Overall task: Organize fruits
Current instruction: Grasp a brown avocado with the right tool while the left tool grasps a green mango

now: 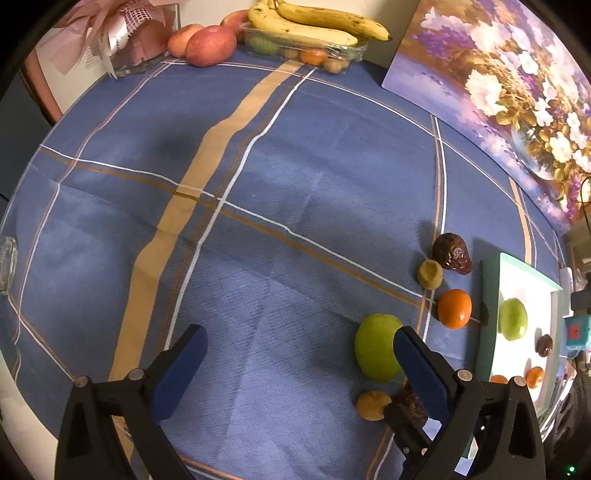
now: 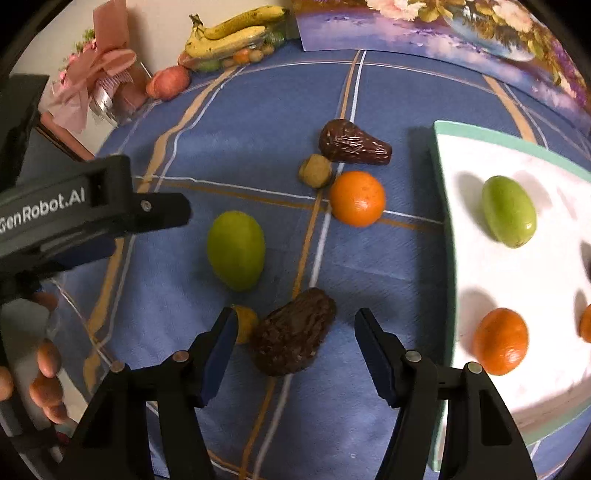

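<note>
On the blue checked cloth lie a green fruit (image 2: 235, 250), an orange (image 2: 357, 198), a small tan fruit (image 2: 315, 170), a glossy dark date (image 2: 352, 144), a small yellow fruit (image 2: 245, 323) and a rough brown date (image 2: 293, 332). My right gripper (image 2: 297, 349) is open, its jaws on either side of the brown date. My left gripper (image 1: 299, 363) is open and empty, its right finger just in front of the green fruit (image 1: 376, 347). The white tray (image 2: 476, 266) at the right holds a green fruit (image 2: 509, 211) and an orange (image 2: 500, 341).
At the table's far edge stand a clear box with bananas (image 1: 314, 22), red apples (image 1: 210, 46) and a pink wrapped gift (image 1: 122, 37). A flower painting (image 1: 498, 92) leans at the right. The left gripper body (image 2: 74, 210) reaches in from the left in the right wrist view.
</note>
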Action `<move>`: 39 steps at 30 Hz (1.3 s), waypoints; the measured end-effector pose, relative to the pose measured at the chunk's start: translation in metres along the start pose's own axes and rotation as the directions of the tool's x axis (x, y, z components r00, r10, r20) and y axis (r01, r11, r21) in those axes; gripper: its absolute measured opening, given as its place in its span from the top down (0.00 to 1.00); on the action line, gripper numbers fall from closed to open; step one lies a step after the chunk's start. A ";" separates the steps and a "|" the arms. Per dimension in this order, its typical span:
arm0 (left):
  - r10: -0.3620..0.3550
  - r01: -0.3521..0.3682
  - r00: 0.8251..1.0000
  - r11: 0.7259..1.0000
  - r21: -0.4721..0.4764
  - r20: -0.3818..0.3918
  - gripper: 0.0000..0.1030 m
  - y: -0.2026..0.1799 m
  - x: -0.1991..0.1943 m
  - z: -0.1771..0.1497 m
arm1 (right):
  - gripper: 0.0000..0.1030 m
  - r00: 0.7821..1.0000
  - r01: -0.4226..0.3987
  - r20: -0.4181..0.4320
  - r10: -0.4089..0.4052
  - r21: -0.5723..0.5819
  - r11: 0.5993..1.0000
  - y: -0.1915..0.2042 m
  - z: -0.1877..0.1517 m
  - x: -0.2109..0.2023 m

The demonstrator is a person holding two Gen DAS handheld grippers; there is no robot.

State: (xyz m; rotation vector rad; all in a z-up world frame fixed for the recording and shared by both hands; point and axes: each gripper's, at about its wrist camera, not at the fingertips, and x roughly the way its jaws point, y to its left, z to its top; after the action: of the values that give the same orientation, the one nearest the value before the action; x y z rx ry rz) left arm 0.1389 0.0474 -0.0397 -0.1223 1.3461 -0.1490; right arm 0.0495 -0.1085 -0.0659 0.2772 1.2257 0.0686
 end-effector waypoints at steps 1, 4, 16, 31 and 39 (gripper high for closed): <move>0.000 0.000 1.000 1.000 0.000 0.000 0.01 0.000 0.000 0.000 | 0.39 1.000 -0.004 0.003 0.004 0.005 1.000 0.000 0.000 0.000; -0.005 0.005 1.000 1.000 -0.003 -0.002 0.01 -0.001 0.001 0.000 | 0.46 0.999 -0.032 0.005 0.031 0.023 0.999 -0.002 -0.001 0.000; -0.027 0.027 0.999 1.000 -0.003 -0.026 0.01 -0.011 0.010 0.000 | 0.58 0.995 -0.097 0.013 0.097 0.083 0.992 -0.021 -0.005 -0.006; -0.076 0.078 0.994 0.997 0.016 -0.073 0.19 -0.033 0.027 -0.005 | 0.65 0.997 -0.072 0.034 0.069 0.117 0.991 -0.037 0.003 -0.019; -0.122 0.125 0.986 0.992 0.024 -0.113 0.52 -0.048 0.040 -0.005 | 0.65 0.997 -0.071 0.022 0.069 0.109 0.992 -0.034 0.006 -0.016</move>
State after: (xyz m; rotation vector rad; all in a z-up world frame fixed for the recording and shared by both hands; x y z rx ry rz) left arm 0.1411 -0.0068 -0.0713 -0.1737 1.4472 -0.2846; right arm 0.0462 -0.1454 -0.0576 0.4155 1.2035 0.0595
